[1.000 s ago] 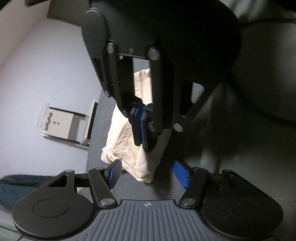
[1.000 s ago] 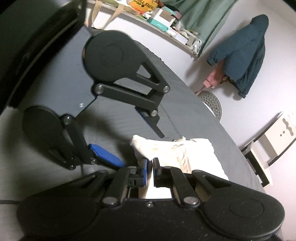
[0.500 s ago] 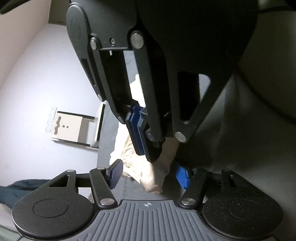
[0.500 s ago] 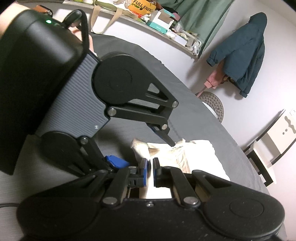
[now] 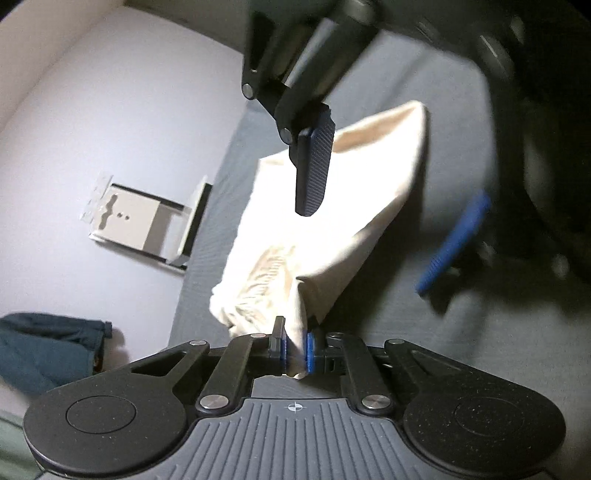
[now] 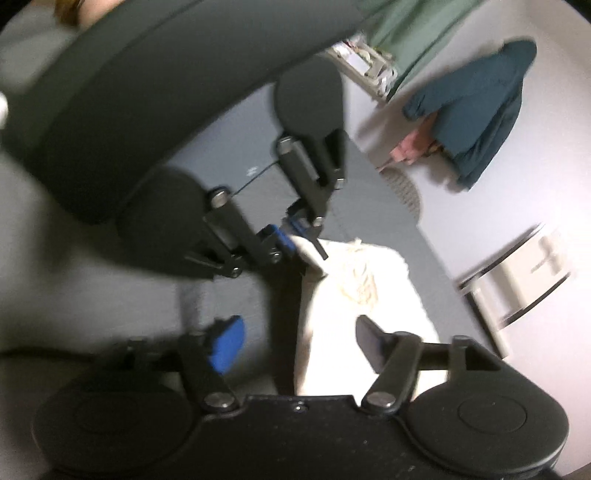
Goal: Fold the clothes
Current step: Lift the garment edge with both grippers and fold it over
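A cream garment (image 5: 325, 206) lies folded on the grey table surface (image 5: 436, 325). In the left wrist view my left gripper (image 5: 295, 349) is shut on a corner of this cloth, which bunches between the blue pads. My right gripper (image 5: 384, 206) hangs open above the garment, one dark finger (image 5: 312, 166) over the cloth and one blue pad (image 5: 454, 242) off to the right. In the right wrist view the right gripper (image 6: 295, 341) stands open over the cream garment (image 6: 354, 317), and the left gripper (image 6: 293, 242) pinches the cloth's far corner.
A white chair (image 5: 147, 221) stands against the pale wall beyond the table. A teal jacket (image 6: 476, 96) hangs on the wall, with a green curtain (image 6: 410, 33) and a cluttered shelf beside it. Grey table surface (image 6: 236, 288) surrounds the garment.
My left gripper has shut on the garment's corner. My right gripper has let go of the cloth, opened wide and pulled back.
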A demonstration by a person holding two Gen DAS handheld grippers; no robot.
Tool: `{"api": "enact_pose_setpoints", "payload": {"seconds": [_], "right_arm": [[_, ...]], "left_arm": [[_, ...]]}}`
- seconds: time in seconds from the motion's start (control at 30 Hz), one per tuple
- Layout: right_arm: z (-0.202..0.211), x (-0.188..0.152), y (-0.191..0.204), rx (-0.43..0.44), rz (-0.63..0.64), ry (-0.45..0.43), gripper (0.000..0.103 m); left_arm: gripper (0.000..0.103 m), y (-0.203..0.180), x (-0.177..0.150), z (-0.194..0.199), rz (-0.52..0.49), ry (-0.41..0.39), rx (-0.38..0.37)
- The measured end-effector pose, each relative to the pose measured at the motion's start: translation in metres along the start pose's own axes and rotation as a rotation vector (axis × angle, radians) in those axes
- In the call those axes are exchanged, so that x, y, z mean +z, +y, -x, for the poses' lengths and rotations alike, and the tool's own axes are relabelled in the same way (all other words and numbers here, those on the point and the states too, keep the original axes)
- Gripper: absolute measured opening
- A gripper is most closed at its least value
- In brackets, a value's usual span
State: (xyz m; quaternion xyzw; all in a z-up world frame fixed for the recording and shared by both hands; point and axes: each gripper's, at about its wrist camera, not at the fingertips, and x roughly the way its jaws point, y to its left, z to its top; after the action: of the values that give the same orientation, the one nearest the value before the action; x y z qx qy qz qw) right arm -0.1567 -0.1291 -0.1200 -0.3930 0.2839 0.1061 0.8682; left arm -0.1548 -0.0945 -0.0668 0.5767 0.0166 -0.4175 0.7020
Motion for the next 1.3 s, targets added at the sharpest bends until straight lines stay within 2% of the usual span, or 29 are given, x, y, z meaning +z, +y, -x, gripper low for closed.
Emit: {"api": "enact_pose_setpoints", "payload": {"seconds": [0.13, 0.2, 0.33, 0.4, 0.5, 0.53, 0.57, 0.67, 0.83, 1.03, 1.17, 1.3], "right_arm": [[-0.018, 0.006, 0.017, -0.120, 0.089, 0.003, 0.073], [-0.026, 0.003, 0.019, -0.190, 0.135, 0.036, 0.072], [-0.027, -0.014, 0.006, -0.231, 0.148, 0.133, 0.052], [-0.026, -0.024, 0.004, -0.250, 0.202, 0.177, 0.047], [-0.024, -0.031, 0.006, -0.253, 0.270, 0.203, 0.032], [-0.024, -0.032, 0.007, -0.249, 0.292, 0.208, 0.021], [-0.024, -0.033, 0.008, -0.237, 0.307, 0.213, 0.011], [-0.023, -0.032, 0.008, -0.191, 0.303, 0.229, 0.004], [-0.011, -0.019, 0.000, -0.105, 0.184, 0.225, 0.004], [0.024, 0.004, -0.002, -0.009, 0.102, 0.169, 0.004], [0.047, 0.017, -0.006, 0.103, 0.029, 0.148, 0.004], [0.067, 0.026, -0.009, 0.241, -0.073, 0.134, 0.004]], "left_arm": [[0.010, 0.000, 0.003, 0.000, 0.031, -0.004, 0.008], [0.010, -0.001, 0.003, 0.002, 0.040, -0.002, 0.007], [0.010, 0.006, -0.007, 0.001, 0.065, -0.001, 0.015], [0.010, 0.010, -0.010, -0.004, 0.080, 0.000, 0.012], [0.010, 0.012, -0.013, -0.006, 0.080, -0.005, 0.006], [0.010, 0.013, -0.015, -0.007, 0.079, -0.006, 0.002], [0.010, 0.013, -0.014, -0.005, 0.079, -0.005, -0.003], [0.010, 0.011, -0.013, 0.003, 0.081, -0.002, -0.016], [0.010, 0.026, -0.013, 0.007, 0.101, 0.019, -0.053], [0.010, 0.041, -0.027, 0.037, 0.119, 0.033, -0.118], [0.010, 0.050, -0.037, 0.071, 0.086, 0.014, -0.212], [0.010, 0.058, -0.043, 0.095, 0.115, 0.002, -0.255]]}}
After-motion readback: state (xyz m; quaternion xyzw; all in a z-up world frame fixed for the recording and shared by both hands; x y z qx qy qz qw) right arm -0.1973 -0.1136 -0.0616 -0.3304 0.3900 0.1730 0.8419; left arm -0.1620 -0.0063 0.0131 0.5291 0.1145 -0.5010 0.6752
